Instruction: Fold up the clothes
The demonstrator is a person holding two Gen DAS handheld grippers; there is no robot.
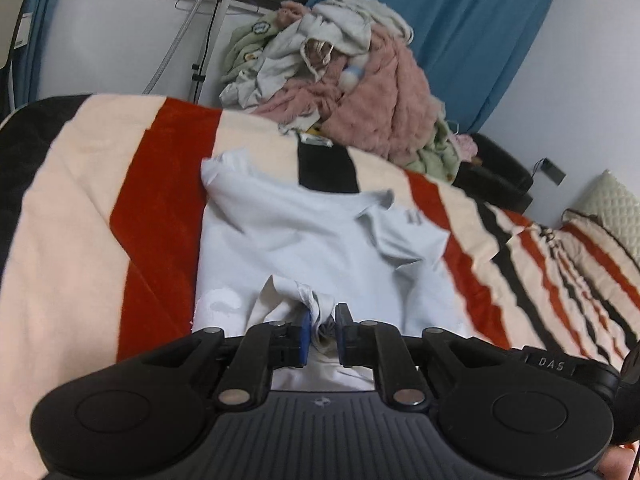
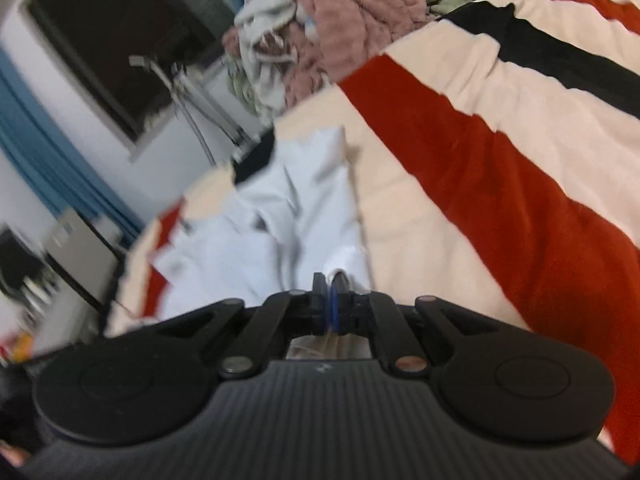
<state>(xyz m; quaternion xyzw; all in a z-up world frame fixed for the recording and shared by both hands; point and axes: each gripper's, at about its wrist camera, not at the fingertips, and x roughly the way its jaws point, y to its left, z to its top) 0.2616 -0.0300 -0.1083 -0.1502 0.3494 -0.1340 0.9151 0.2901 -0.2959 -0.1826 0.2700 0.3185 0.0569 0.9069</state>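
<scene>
1. Left gripper [image 1: 323, 320]: jaws nearly closed, blue pads [image 1: 305, 332] clamping a bunched fold of the pale blue T-shirt [image 1: 304, 240]. The pinched cloth stands up in a small ridge between and just ahead of the fingers.
2. Right gripper [image 2: 329, 286]: jaws pressed almost fully together. A thin edge of the same T-shirt [image 2: 280, 216] appears to sit between the tips, with pale cloth also visible behind them in the gap under the linkage. That view is motion-blurred, so grip detail is soft.
3. T-shirt location: lies spread on the striped blanket [image 1: 100, 216], directly ahead of the left gripper and running away from it. One sleeve with a small dark mark is ahead and to the right of the tongs; another corner sticks up ahead-left.
4. From the right gripper, the shirt stretches forward and to the left of the tips, creased; bare blanket [image 2: 480, 168] in red, cream and black bands is to the right.
5. Clothes pile [image 1: 340, 68]: pink fleece, grey and green items heaped well beyond the shirt, ahead of the left tongs at the far blanket edge. In the right wrist view it is far ahead, top centre [image 2: 340, 20].
6. Blue curtain [image 1: 460, 36] behind the pile; tripod legs [image 1: 208, 40] ahead-left of the left gripper, against the wall.
7. Quilted pillow [image 1: 608, 208] far right of the left tongs.
</scene>
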